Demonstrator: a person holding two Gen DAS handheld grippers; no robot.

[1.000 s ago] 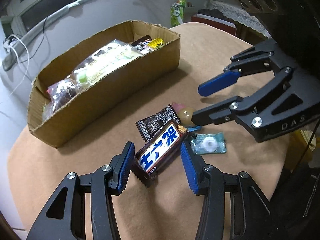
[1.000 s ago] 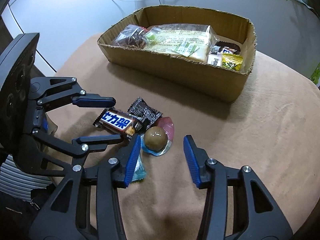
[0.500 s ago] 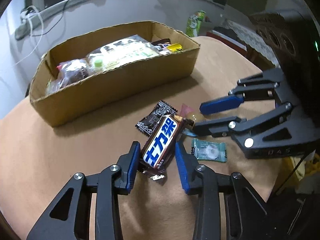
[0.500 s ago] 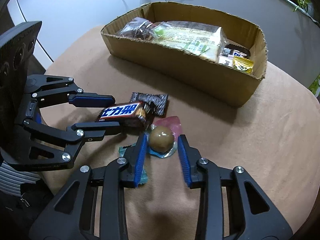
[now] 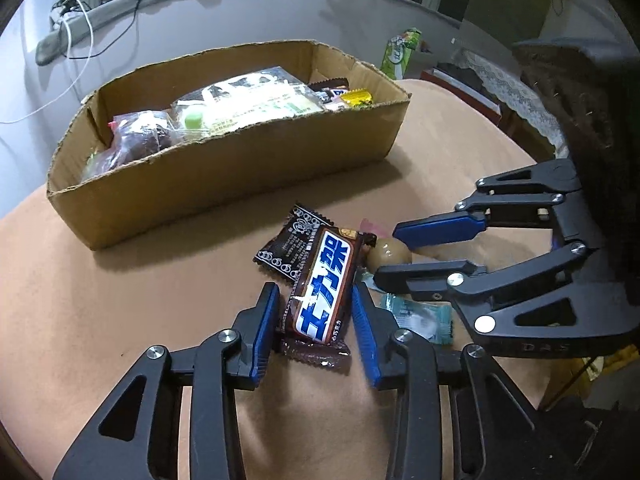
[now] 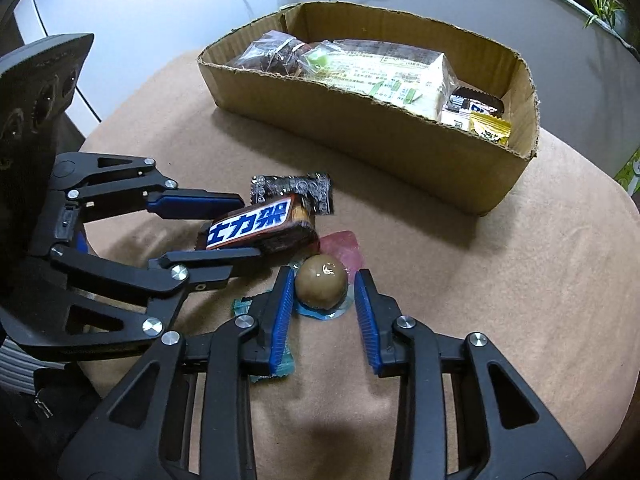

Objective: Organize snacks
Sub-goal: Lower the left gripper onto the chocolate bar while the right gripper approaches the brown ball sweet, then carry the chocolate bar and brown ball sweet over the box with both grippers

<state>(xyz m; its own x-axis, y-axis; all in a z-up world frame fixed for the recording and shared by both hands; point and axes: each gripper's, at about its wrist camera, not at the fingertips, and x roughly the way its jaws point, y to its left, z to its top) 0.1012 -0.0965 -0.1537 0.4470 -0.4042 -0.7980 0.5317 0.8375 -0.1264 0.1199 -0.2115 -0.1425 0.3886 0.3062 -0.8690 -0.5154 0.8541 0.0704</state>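
Note:
A brown chocolate bar (image 5: 326, 284) with a blue and white label sits between the pads of my left gripper (image 5: 314, 300), which is shut on its long sides. In the right wrist view the chocolate bar (image 6: 256, 224) is tipped on edge in the left gripper (image 6: 248, 229). A round brown sweet (image 6: 320, 286) in clear wrap lies on the cloth between the pads of my right gripper (image 6: 323, 280), whose jaws are closing; a narrow gap shows on the sweet's right side. The cardboard box (image 5: 240, 184) stands behind, holding several packets.
A black sachet (image 5: 288, 242) lies under the bar's far end. A teal wrapped candy (image 5: 424, 318) rests under the right gripper's fingers. A pink wrapper (image 6: 340, 244) lies behind the sweet. The tan table cloth (image 6: 460, 280) drops off at the right. A green carton (image 5: 400, 54) stands beyond.
The left jaws closed onto the chocolate bar and it tipped up on edge. The right jaws narrowed around the round sweet. Neither hand shifted much.

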